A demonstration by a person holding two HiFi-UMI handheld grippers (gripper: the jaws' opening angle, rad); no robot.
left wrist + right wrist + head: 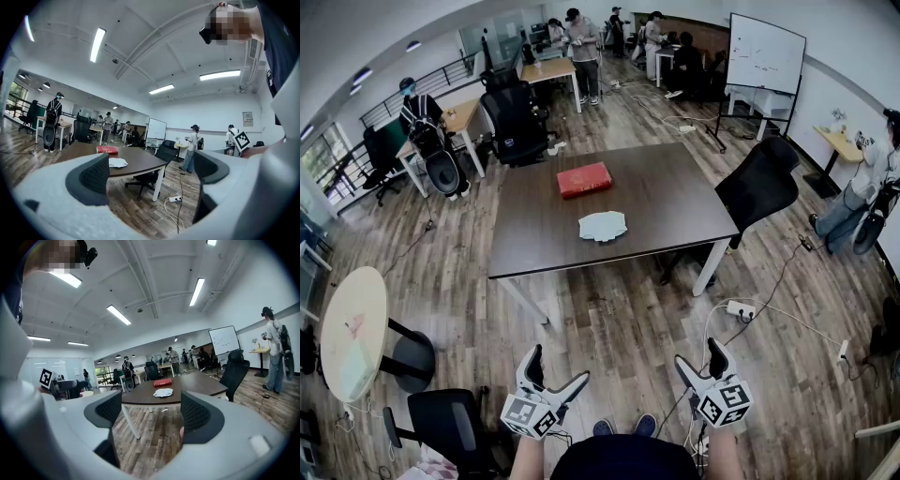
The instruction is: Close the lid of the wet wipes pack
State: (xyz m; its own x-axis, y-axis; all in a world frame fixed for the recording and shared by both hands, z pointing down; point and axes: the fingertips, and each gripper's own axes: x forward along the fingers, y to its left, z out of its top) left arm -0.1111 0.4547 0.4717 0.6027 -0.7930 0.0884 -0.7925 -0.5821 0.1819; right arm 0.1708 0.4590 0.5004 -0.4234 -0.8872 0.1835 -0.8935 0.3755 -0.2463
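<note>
I hold my left gripper (558,366) and my right gripper (698,354) low in front of my body. They are side by side, well apart, and both point forward and roughly level. My left forearm (525,459) and right forearm (724,455) reach out to them. The left gripper's jaws stand wide apart with nothing between them. The right gripper's jaws are apart too, a little narrower, and also hold nothing. Each marker cube (530,412) faces up toward me.
</note>
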